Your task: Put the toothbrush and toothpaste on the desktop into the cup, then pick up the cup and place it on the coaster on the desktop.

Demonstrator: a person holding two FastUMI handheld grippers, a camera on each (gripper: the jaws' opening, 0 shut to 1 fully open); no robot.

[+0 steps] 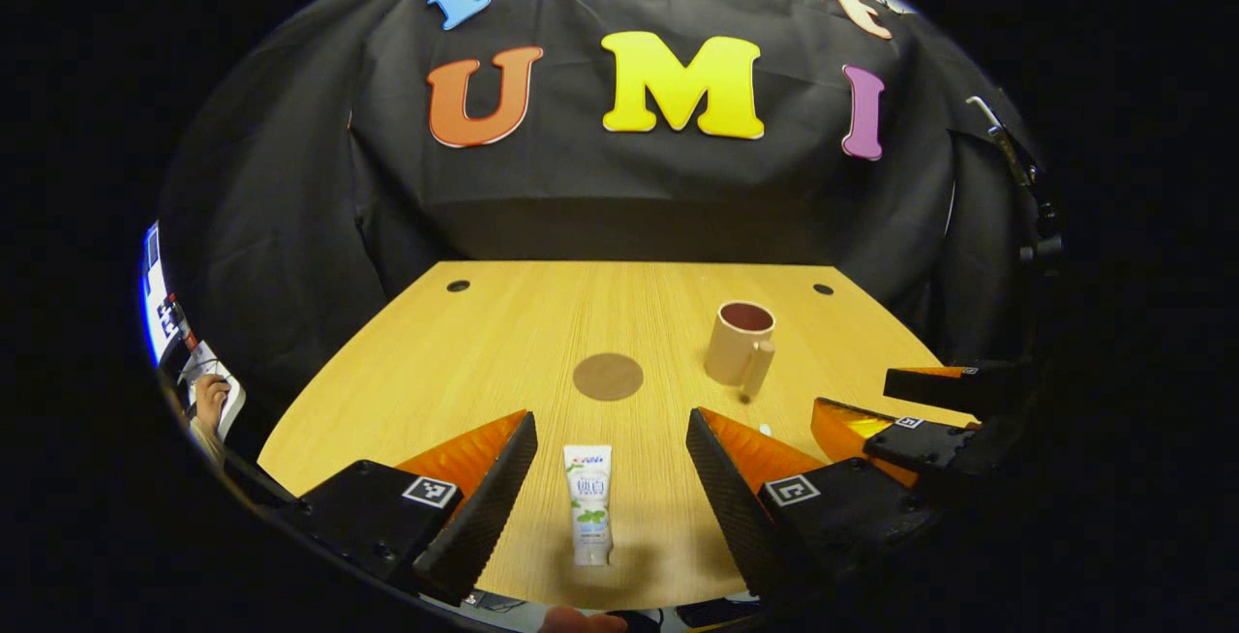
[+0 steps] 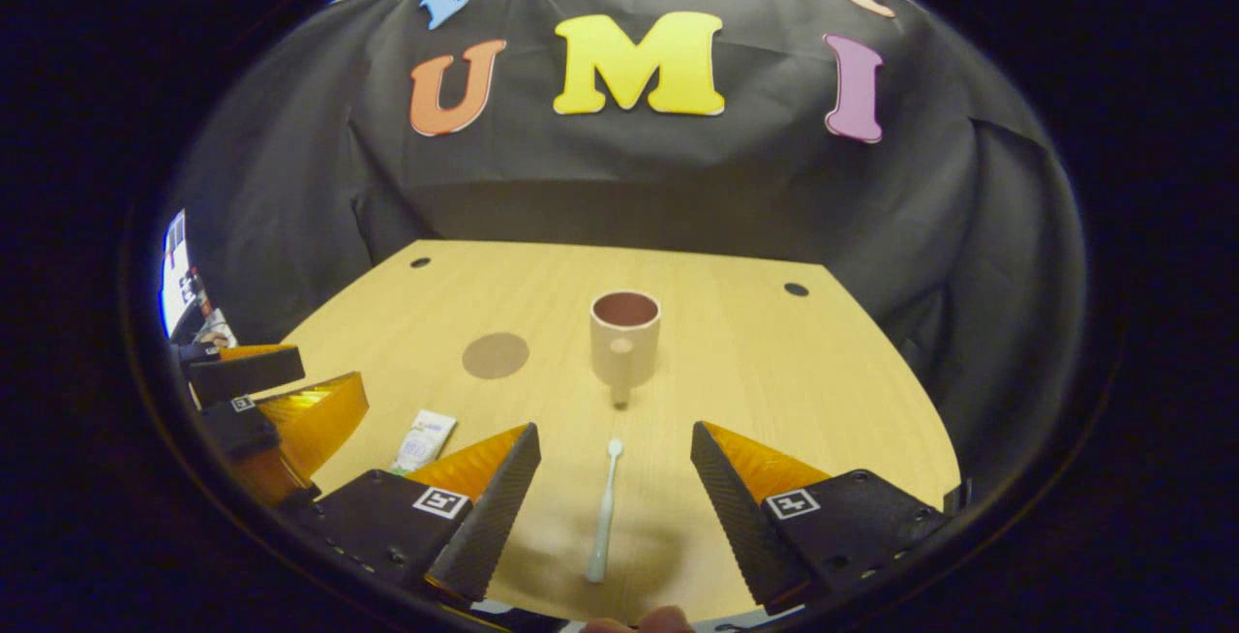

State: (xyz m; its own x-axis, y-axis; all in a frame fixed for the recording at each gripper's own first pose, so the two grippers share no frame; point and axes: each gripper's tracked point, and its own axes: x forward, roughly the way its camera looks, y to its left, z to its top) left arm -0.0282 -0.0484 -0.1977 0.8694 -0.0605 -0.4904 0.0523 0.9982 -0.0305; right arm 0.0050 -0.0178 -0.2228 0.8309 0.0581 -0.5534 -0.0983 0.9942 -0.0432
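Note:
A white toothpaste tube (image 1: 589,504) lies flat on the wooden desktop (image 1: 542,323), right between the fingers of my open left gripper (image 1: 610,464). A white toothbrush (image 2: 604,515) lies lengthwise between the fingers of my open right gripper (image 2: 615,473), brush head pointing away. The beige cup (image 2: 624,335) stands upright past the toothbrush, handle toward me; in the left gripper view the cup (image 1: 740,345) is to the right. A round brown coaster (image 1: 608,376) lies mid-table, left of the cup. The toothpaste (image 2: 424,440) shows to the left in the right gripper view.
Two small dark holes (image 1: 458,286) (image 1: 823,289) mark the desk's far corners. The other gripper (image 1: 910,430) shows at the right of the left gripper view, and at the left (image 2: 261,401) of the right gripper view. A person's hand (image 1: 209,401) is off the desk's left.

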